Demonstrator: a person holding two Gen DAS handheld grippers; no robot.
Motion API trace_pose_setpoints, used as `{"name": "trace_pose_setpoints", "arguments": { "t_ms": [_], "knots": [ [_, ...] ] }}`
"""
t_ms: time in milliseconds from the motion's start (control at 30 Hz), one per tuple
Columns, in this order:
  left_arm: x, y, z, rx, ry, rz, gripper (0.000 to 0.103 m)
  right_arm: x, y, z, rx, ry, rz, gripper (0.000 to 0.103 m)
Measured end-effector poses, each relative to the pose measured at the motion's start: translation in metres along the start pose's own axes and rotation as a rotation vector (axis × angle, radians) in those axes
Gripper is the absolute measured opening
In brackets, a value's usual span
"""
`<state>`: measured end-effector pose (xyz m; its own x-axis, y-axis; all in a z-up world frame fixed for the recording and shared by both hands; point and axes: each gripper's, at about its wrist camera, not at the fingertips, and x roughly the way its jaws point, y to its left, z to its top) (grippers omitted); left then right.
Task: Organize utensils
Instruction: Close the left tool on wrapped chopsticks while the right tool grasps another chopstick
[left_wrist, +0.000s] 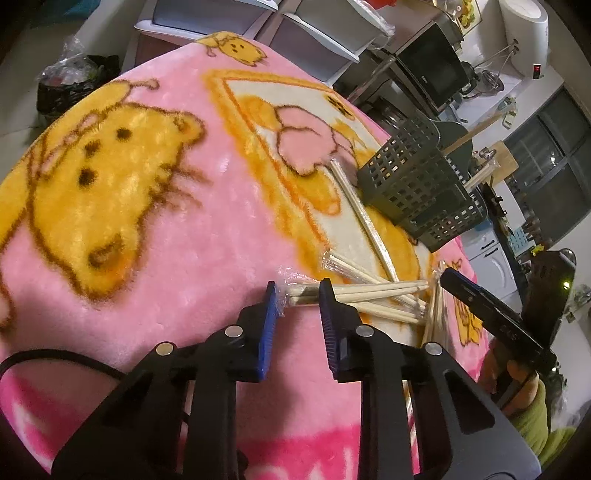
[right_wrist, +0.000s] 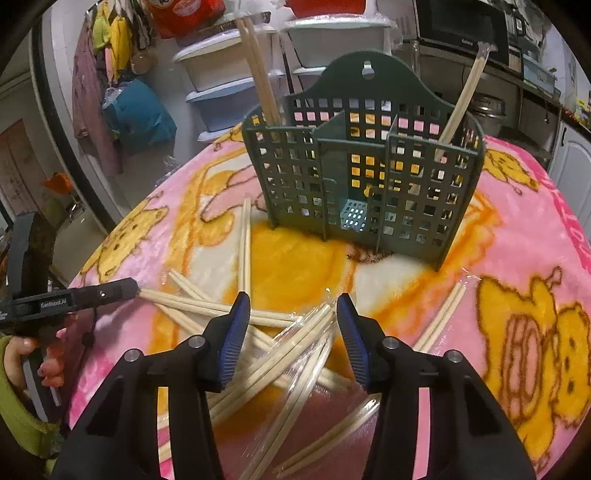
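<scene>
Pink-yellow cartoon blanket (right_wrist: 517, 221); dark green caddy (right_wrist: 362, 177); pale chopsticks (right_wrist: 207, 304).

We read "GenRobot.AI" in white on the left gripper (right_wrist: 136, 291), a small red lit display on the white appliance (left_wrist: 524, 33), its digits too small to read

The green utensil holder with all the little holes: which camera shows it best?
The right wrist view: the green utensil holder faces the camera, showing its three compartments, with chopsticks standing in the outer two. The left wrist view shows the holder only obliquely from one side, compartments hidden.
</scene>
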<state>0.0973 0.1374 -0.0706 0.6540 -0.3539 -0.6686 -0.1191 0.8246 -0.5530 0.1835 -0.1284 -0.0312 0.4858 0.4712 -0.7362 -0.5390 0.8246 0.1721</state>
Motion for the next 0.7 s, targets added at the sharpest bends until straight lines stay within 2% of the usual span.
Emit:
{"name": "trace_pose_setpoints", "arguments": {
  "t_ms": [200,300,433,567,700],
  "knots": [
    [-0.002,-0.001,0.001,0.008,-0.011,0.001,0.011,0.015,-0.008,0.003,0.020,0.034,-0.011,0.044],
    [-0.002,-0.002,0.002,0.012,-0.011,0.004,0.010,0.017,-0.011,0.005,0.017,0.039,-0.018,0.039],
    [-0.001,-0.002,0.003,0.012,-0.011,0.004,0.010,0.022,-0.014,0.005,0.018,0.061,-0.031,0.029],
    [-0.001,-0.004,0.004,0.017,-0.012,0.003,0.007,0.022,-0.014,0.004,0.022,0.062,-0.017,0.014],
    [-0.002,-0.005,0.006,0.019,-0.018,-0.001,0.006,0.016,-0.017,0.003,0.044,0.044,-0.007,0.009]
  ]
}}
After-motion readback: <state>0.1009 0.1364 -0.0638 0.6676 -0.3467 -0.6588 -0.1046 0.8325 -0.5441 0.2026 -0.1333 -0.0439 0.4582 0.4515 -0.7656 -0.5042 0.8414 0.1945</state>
